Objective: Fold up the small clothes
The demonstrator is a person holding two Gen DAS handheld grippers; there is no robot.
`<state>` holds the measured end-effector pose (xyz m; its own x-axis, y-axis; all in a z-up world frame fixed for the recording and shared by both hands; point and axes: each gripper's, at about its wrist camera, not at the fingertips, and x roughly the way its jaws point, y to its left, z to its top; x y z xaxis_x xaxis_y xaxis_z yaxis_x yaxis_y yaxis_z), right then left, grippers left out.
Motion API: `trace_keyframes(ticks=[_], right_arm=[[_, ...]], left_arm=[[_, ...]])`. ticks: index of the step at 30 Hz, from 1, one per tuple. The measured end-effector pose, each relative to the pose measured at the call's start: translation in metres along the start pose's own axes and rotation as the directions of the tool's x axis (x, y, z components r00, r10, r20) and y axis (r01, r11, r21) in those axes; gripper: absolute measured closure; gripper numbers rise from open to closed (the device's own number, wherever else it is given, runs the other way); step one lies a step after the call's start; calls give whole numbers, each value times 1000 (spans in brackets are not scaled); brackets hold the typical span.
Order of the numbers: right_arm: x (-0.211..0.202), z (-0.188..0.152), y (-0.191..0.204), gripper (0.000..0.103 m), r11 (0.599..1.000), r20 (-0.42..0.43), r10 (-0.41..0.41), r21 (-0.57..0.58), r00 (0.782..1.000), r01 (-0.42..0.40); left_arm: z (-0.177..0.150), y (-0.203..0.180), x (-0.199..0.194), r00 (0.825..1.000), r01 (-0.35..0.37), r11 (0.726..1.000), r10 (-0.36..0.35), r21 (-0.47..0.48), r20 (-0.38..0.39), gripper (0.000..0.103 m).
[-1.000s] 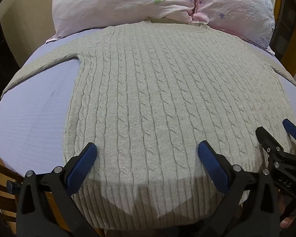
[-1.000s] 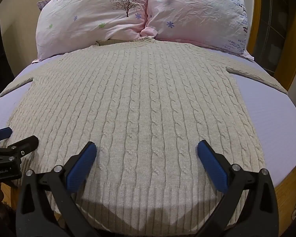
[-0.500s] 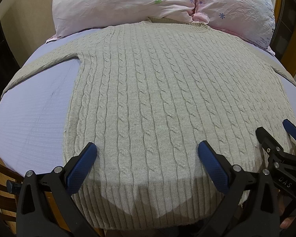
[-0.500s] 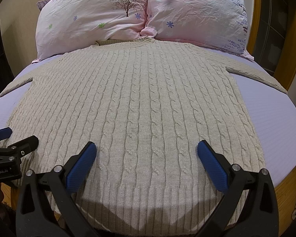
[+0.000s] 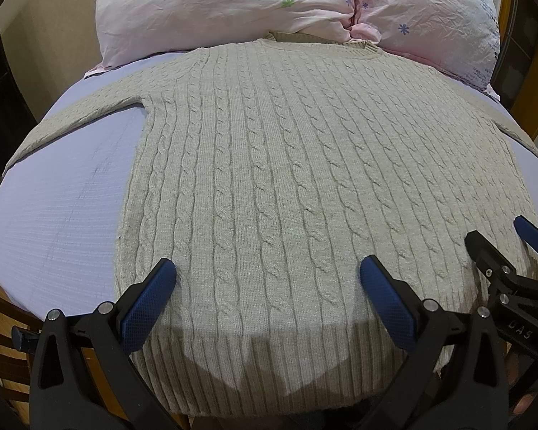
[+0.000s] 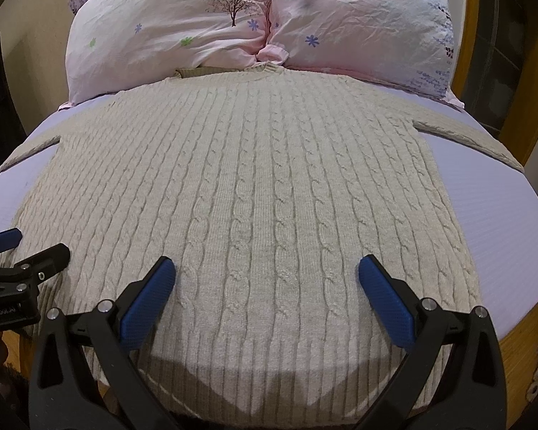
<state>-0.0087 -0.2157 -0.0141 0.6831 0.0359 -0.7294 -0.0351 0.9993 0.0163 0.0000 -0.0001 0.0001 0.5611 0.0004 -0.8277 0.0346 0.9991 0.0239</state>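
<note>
Lying flat on the bed (image 5: 53,222) is a beige knit sweater (image 5: 287,179), collar up by two pink pillows (image 6: 233,28). I hold my left claw (image 5: 265,286) spread wide above the hem, pinching nothing. My right claw (image 6: 265,283) is spread wide too, above the hem. The left view shows the sleeve (image 5: 82,118) on the left side stretched out over the sheet. The right view shows the other sleeve (image 6: 470,136). Each view shows the other claw peeking in from its edge.
</note>
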Motion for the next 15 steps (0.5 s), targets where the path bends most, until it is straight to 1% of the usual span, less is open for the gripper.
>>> trace_keyframes(ticks=[2, 3, 4, 5, 6, 7, 9, 11, 12, 13, 14, 15], right_arm=[[1, -1, 1, 2, 1000, 3, 12, -17, 1000, -12], [0, -4, -2, 2, 998, 30, 37, -42, 999, -35], [-1, -4, -4, 2, 996, 37, 57, -65, 998, -55], [-1, -2, -8, 2, 993, 28, 87, -87, 996, -84], [-2, 5, -17, 2, 989, -5, 122, -79, 992, -122], [-5, 12, -28, 2, 990, -7, 136, -47, 991, -136], [-16, 30, -65, 2, 986, 43, 153, 54, 987, -155], [-26, 56, -126, 2, 961, 121, 134, 226, 984, -159], [-26, 64, -151, 2, 945, 139, 120, 289, 983, -156], [-22, 76, -188, 3, 914, 151, 88, 380, 985, -140], [-15, 85, -222, 6, 880, 144, 49, 461, 988, -111], [-8, 91, -248, 16, 850, 131, 22, 519, 991, -88]], left_arm=[[0, 0, 0, 1000, 2, 1000, -2, 4, 1, 1], [0, 0, 0, 1000, 3, 1000, -3, 7, 4, 1], [1, 1, 0, 1000, 4, 1000, -4, 11, 9, 1], [0, 1, 0, 1000, 5, 1000, -5, 15, 15, 1], [-1, 1, -1, 1000, 7, 1000, -8, 23, 28, 1], [0, 1, -1, 999, 10, 999, -12, 32, 40, 1], [1, 1, -4, 999, 16, 999, -19, 47, 50, 1], [0, -2, -4, 998, 24, 998, -27, 64, 54, 1], [3, -1, -5, 997, 43, 995, -49, 87, 66, 1], [5, -1, -7, 994, 68, 993, -76, 101, 80, 1], [6, 0, -9, 992, 81, 991, -91, 108, 91, 1], [10, 4, -14, 985, 104, 987, -120, 122, 124, 1]])
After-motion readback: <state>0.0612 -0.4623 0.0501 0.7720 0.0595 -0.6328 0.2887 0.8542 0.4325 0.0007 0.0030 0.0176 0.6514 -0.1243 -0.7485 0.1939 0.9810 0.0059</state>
